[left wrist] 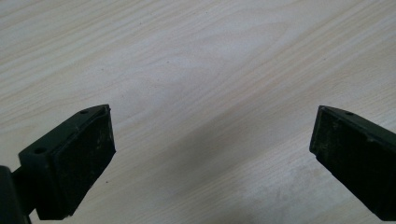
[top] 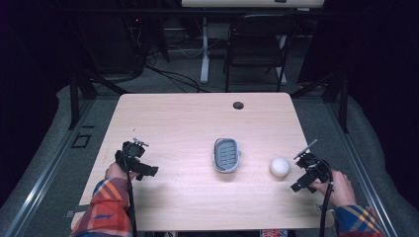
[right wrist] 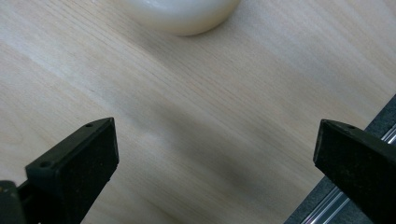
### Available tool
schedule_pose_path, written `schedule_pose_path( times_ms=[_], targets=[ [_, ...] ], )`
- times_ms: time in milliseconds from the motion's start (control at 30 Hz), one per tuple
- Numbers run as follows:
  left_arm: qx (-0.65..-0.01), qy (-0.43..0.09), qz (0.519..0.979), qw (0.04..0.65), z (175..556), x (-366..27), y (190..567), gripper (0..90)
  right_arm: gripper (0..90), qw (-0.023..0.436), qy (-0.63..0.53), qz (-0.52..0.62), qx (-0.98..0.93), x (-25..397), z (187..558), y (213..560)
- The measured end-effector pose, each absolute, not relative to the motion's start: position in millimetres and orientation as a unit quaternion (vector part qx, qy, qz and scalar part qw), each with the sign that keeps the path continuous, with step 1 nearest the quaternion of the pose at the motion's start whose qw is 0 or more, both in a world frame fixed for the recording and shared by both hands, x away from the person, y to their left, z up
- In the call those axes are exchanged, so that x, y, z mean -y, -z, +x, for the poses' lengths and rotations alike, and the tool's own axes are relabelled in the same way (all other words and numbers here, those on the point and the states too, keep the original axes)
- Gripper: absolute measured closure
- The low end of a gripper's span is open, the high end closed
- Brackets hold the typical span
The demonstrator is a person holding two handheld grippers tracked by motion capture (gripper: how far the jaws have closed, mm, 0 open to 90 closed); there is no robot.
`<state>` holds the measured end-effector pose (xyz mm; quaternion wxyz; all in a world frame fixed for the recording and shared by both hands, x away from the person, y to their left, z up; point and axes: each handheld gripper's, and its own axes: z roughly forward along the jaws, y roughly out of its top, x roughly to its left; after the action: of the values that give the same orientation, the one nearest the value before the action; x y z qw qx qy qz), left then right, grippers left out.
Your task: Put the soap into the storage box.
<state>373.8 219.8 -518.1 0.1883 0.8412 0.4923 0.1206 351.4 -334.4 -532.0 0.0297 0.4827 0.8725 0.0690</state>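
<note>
Your left gripper (top: 148, 170) sits near the left edge of the light wooden table (top: 188, 118), held in your left hand (top: 116, 171), with a plaid sleeve (top: 106, 207) coming in from the bottom of the high view. In the left gripper view (left wrist: 212, 144) its two black jaws stand wide apart with nothing between them, and bare wood grain lies under them.

Your right gripper (top: 299, 185) is near the table's right edge, held in your right hand (top: 340, 187), and a black cable (top: 323, 212) trails down from it toward you. In the right gripper view (right wrist: 215, 149) its jaws are likewise spread wide and hold nothing. Past them, at the top of that view, you see the lower curve of a white round object (right wrist: 180, 14) resting on the wood; at the lower right, the table edge gives way to a dark floor with a metal rail (right wrist: 327, 205).

In the high view that white round object (top: 279, 167) lies just beside your right gripper, on its left, apart from the jaws. Near the middle of the table, well apart from both grippers, sits a small grey tray (top: 226, 155) with rows of slots in its base. A round cable hole (top: 238, 105) marks the far side of the tabletop, and a dark folding chair (top: 257, 47) stands beyond the table.

No brand, label or writing can be read on any of these things.
</note>
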Motion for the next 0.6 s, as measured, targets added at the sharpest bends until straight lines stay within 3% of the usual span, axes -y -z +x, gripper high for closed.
schedule_pose_path(
  times_ms=[600],
  targets=[
    [-0.491, -0.119, 0.842, 0.190, 374.2, -218.4, 518.3, 0.2, 0.0, 0.018, -0.061, 0.451, -0.890, 326.2, 359.6, 523.0]
  ],
)
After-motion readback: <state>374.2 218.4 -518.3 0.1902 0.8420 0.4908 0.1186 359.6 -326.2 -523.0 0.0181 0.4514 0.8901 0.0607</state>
